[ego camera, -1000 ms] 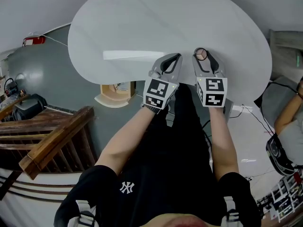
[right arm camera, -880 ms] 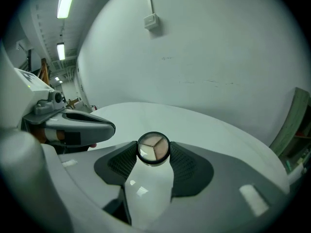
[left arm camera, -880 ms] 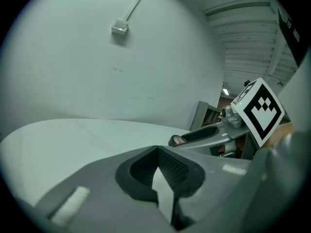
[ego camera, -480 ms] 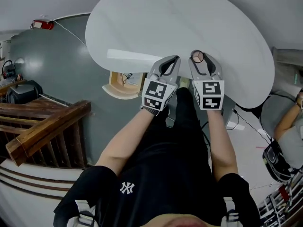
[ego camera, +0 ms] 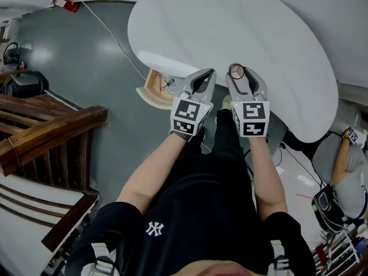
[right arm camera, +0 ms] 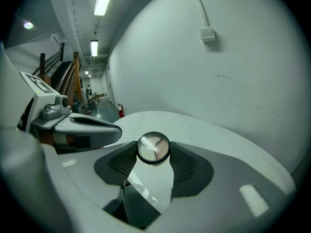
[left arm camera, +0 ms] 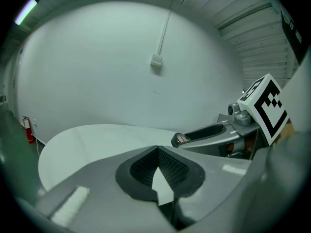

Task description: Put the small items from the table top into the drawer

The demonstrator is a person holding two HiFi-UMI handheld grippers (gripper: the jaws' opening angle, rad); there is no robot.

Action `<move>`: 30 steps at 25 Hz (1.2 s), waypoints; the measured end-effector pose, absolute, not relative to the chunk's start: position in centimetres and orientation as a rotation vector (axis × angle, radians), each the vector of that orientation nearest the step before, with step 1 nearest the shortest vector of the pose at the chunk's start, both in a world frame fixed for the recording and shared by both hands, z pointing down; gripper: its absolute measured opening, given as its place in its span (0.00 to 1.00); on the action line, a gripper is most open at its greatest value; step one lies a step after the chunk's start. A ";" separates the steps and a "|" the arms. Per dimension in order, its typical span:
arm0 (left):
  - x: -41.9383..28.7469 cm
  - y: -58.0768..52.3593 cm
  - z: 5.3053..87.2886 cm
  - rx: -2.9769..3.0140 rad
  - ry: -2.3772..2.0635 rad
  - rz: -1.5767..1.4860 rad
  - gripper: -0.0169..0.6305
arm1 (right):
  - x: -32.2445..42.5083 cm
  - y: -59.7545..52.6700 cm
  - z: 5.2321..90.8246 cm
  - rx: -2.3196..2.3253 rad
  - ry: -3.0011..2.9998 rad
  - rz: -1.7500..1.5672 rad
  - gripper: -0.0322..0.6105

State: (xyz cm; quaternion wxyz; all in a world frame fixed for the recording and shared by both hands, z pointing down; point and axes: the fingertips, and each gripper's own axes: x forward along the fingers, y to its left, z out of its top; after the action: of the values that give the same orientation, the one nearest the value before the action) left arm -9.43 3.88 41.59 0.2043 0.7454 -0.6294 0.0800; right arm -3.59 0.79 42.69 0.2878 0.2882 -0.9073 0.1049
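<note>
Head view: both grippers hang over the near edge of the white oval desk (ego camera: 241,22). The left gripper (ego camera: 208,73) has its fingers closed on nothing. The right gripper (ego camera: 238,75) pinches a small round case (ego camera: 236,69) at its tips. What looks like an open wooden drawer (ego camera: 154,89) juts out under the desk's near-left edge. It lies left of both grippers, nearer the empty left one, so the case likely has to travel leftward past it.

Left gripper view: the fingertips meet, and nothing sits between them.

Right gripper view: the case (right arm camera: 153,148) is clamped face-up between the pads, above the desk.
</note>
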 end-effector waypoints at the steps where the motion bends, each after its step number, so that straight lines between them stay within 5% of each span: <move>1: -10.3 4.5 41.7 2.061 -1.770 0.217 0.03 | -4.5 1.3 42.7 0.751 -2.429 0.274 0.42; 30: -26.6 19.3 48.9 1.580 -2.048 0.119 0.03 | -20.8 16.7 51.4 0.168 -2.472 0.195 0.42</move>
State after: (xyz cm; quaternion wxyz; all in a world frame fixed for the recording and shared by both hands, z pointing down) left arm -26.63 19.26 48.87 0.2725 0.5872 -0.7609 0.0443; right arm -20.80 16.69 51.39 0.3222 0.0641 -0.9416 0.0743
